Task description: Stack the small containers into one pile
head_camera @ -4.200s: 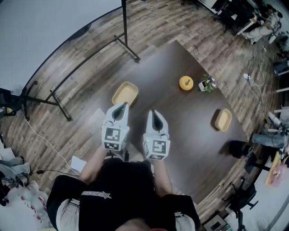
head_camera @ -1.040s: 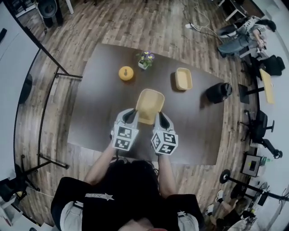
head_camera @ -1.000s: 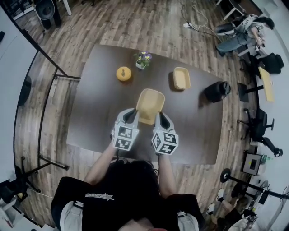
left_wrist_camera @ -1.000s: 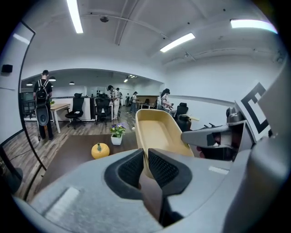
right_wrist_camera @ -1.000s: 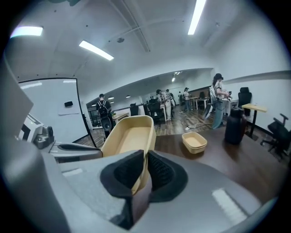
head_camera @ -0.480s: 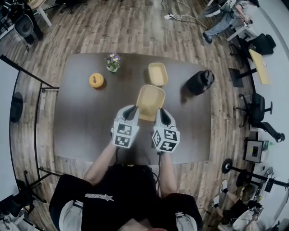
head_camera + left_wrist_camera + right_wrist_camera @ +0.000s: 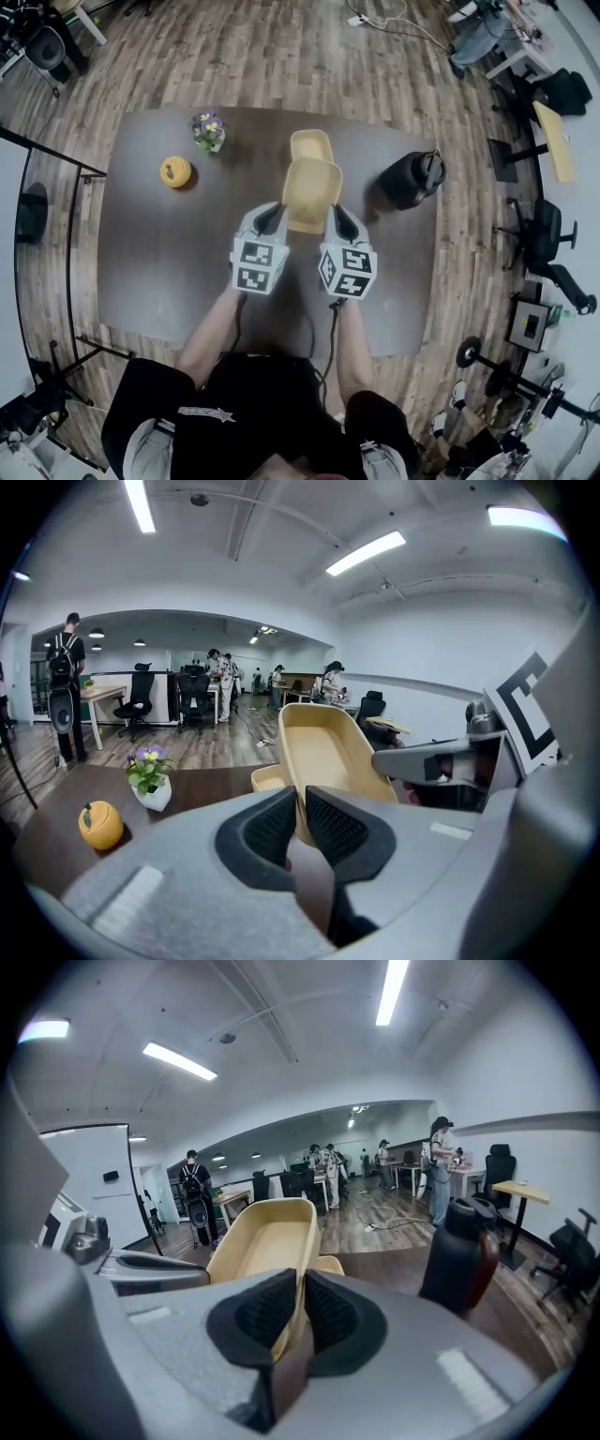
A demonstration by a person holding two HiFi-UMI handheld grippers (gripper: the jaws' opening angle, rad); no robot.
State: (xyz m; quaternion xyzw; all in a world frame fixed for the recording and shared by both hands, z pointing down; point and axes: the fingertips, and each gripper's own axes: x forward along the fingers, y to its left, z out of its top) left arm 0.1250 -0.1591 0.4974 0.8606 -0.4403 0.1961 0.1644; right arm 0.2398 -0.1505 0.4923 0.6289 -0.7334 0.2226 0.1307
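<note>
Aloft, the held container point(image 7: 312, 194) is clamped by its rim in the closed jaws of the left gripper point(image 7: 271, 216) and right gripper point(image 7: 338, 217), just short of the second container point(image 7: 310, 144) on the table point(image 7: 150, 253). If lowered off-centre, a tilted, jammed nest is risked.

The table point(image 7: 187, 262) carries four items, with a fifth held above its middle. That fifth, a small container point(image 7: 312, 187), hangs between the two grippers: the left gripper point(image 7: 272, 214) is pinched on its left rim and the right gripper point(image 7: 337, 216) on its right rim. Directly beyond it a second small container point(image 7: 310, 144) rests on the table, its near edge overlapped in the head view by the carried one's far end. Left of the pair are potted flowers point(image 7: 208, 131) toward the far edge, with a fruit-shaped ornament point(image 7: 175, 172) nearer and further left. Right of the pair, a jug point(image 7: 410, 180) stands by the table's right edge.
</note>
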